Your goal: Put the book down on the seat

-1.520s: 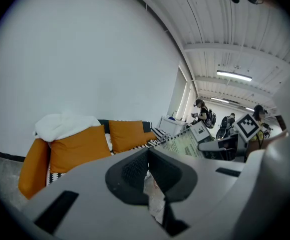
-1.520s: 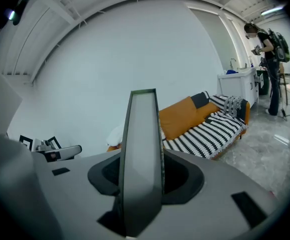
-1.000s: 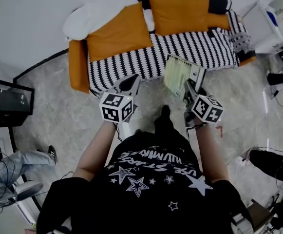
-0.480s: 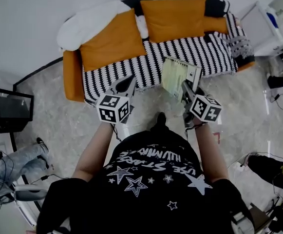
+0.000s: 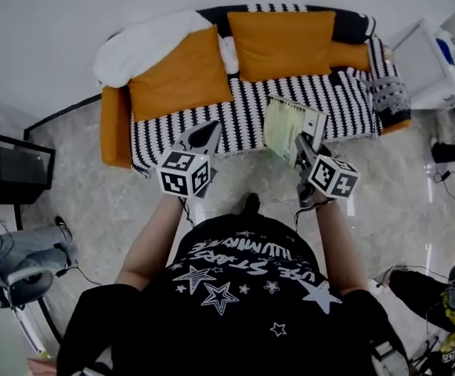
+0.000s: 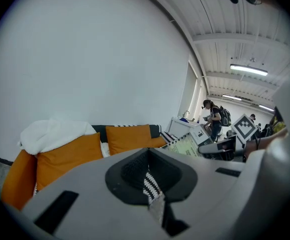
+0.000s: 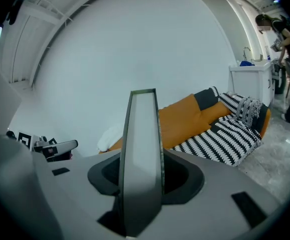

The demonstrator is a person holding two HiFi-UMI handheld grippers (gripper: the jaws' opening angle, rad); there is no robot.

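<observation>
Two claws are out ahead of me, and only the right gripper [image 5: 299,149] carries anything: its jaws are clamped on the lower edge of the book [image 5: 287,122], which in that gripper's own view stands up edge-on between them. The left gripper [image 5: 206,137] has its jaws together on nothing, with just a sliver of striped cloth showing past them. From my head view the book hangs in the air at the front edge of the sofa [image 5: 337,92], not resting on it, so I judge I am on the carrying step with the putting-down not yet done. Next, I think, the book must go out over the striped seat [image 5: 243,112], tip from upright towards flat, come down onto the cloth, and only then can the right jaws part. Against the sofa's back lean two orange cushions [image 5: 182,75], a white blanket [image 5: 145,44] lies across its left end, and a small patterned cushion [image 5: 387,94] sits at its right end; the seat in front of them looks free. A white cabinet [image 5: 435,53] stands just right of the sofa, well clear of my path.
</observation>
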